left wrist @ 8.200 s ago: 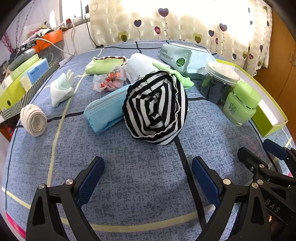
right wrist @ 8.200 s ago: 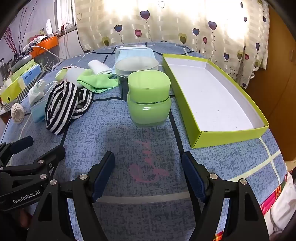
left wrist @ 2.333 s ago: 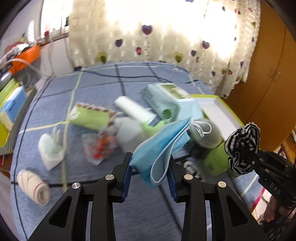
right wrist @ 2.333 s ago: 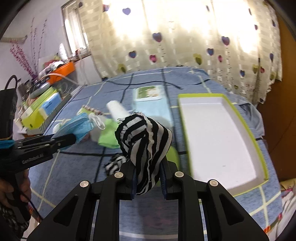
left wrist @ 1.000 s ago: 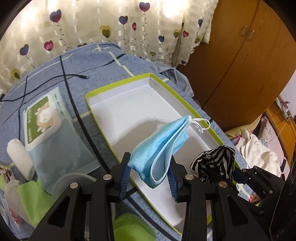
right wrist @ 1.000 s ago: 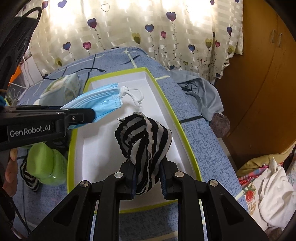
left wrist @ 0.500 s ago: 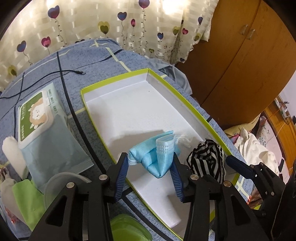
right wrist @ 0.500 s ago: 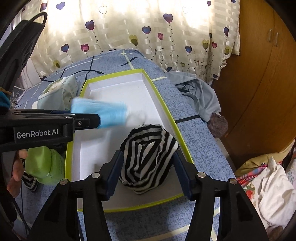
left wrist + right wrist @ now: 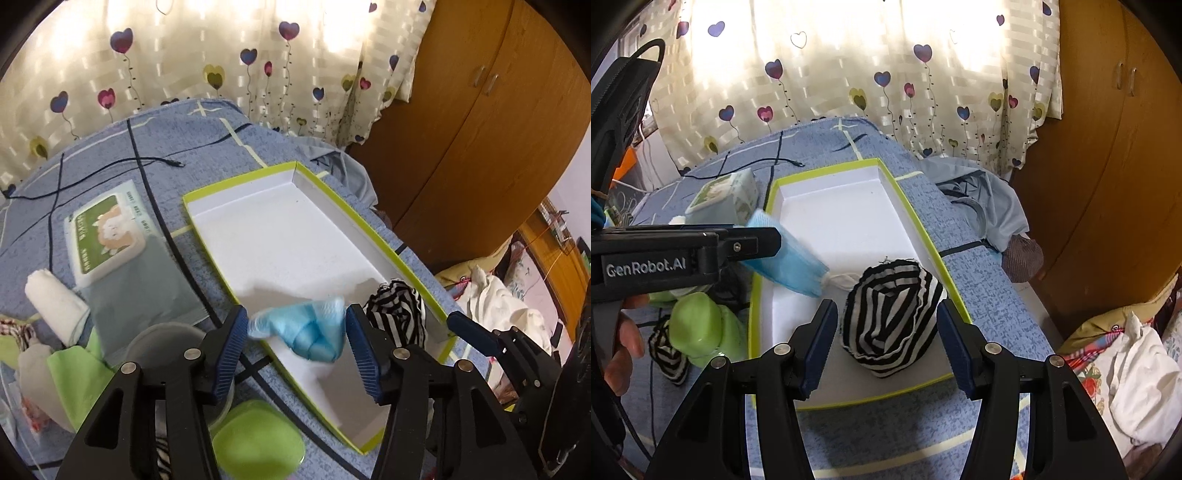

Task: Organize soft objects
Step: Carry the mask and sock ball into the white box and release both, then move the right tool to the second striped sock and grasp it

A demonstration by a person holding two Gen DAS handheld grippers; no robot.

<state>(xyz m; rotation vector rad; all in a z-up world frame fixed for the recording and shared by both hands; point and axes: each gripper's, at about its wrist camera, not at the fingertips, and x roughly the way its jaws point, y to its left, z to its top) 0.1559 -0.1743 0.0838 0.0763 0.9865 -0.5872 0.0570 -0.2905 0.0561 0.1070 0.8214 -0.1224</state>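
Observation:
A shallow white tray with a lime-green rim (image 9: 373, 229) (image 9: 908, 206) lies on the blue bedspread. My left gripper (image 9: 293, 345) is open, and the blue face mask (image 9: 308, 330) (image 9: 790, 264) drops out from between its fingers over the tray's near end, blurred. My right gripper (image 9: 886, 341) is open above the black-and-white striped cloth (image 9: 892, 314) (image 9: 397, 314), which lies in the tray's near right corner. The left gripper body also shows in the right wrist view (image 9: 683, 254).
Left of the tray are a wet-wipes pack (image 9: 110, 236), a white rolled cloth (image 9: 55, 306), a green cloth (image 9: 81, 376), a lidded jar (image 9: 162, 343) and a green jar (image 9: 258, 439) (image 9: 696, 328). A striped piece (image 9: 668, 354) lies by the jar. A wooden wardrobe (image 9: 480, 129) stands on the right.
Both grippers have opened wider over the tray. The striped cloth has settled in the tray's corner, and the mask has slipped free of the left fingers and is falling.

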